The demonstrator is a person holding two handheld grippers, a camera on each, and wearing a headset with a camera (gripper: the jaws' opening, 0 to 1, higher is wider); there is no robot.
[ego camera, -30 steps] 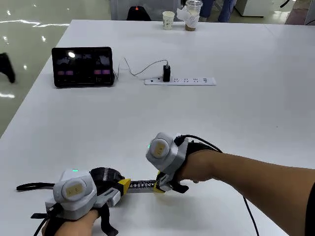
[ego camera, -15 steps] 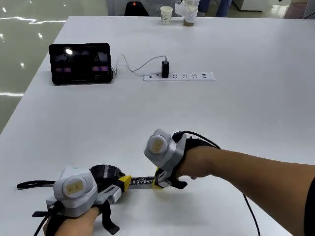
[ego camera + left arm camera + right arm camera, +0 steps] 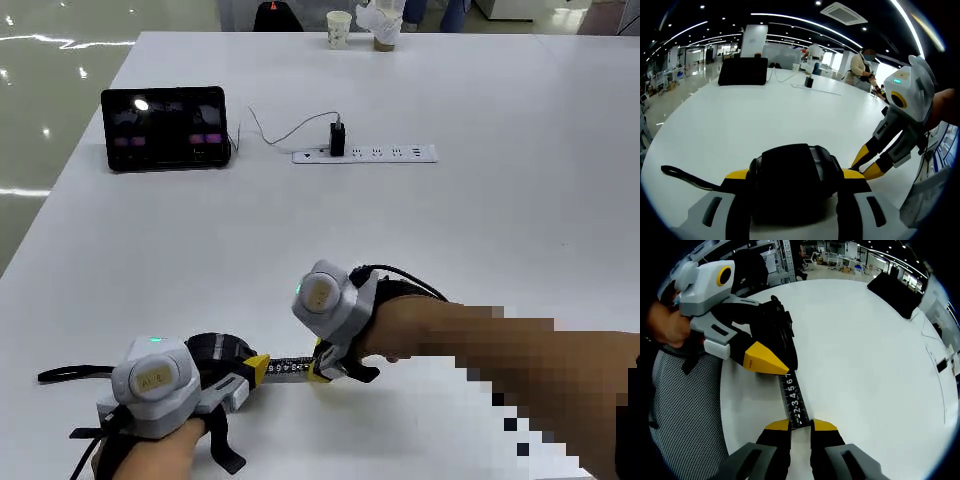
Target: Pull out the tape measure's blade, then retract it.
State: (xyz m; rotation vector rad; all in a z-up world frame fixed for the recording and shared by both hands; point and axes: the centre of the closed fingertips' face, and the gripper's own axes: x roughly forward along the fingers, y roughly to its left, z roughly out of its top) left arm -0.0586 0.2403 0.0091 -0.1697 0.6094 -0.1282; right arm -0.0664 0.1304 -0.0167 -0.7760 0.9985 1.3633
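Near front edge of table [image 3: 450,230], find tape measure [image 3: 214,353] with black case clamped between jaws of left tongs [image 3: 795,176], squeezed from both sides; cannot tell whether case rests on table or hangs just above it. Just beside, see right tongs [image 3: 800,426] pressed together on end of blade [image 3: 793,401], short stretch of printed scale drawn out between case mouth and tips. Judge case rigid, compact, fairly heavy for its bulk, with dark shell likely giving fair grip; grasp across broad flanks, clear of blade mouth. Judge blade thin, stiff over short spans yet prone to buckle if run out far unsupported; edges possibly sharp, painted face slick. Take hold at end hook or flat on last part of scale; pull straight in line with mouth, not sideways. Expect spring return: feed back slowly under pinch, not by letting go outright, or risk whip and snap at case. Note black strap [image 3: 62,377] trailing left, loose on table, seemingly from case. At far edge of table, note paper cup [image 3: 341,28] and clear plastic cup [image 3: 385,25] with crumpled white paper at its top; cannot tell contents of either. Note also tablet [image 3: 165,128] and power strip [image 3: 366,154], well apart from work.
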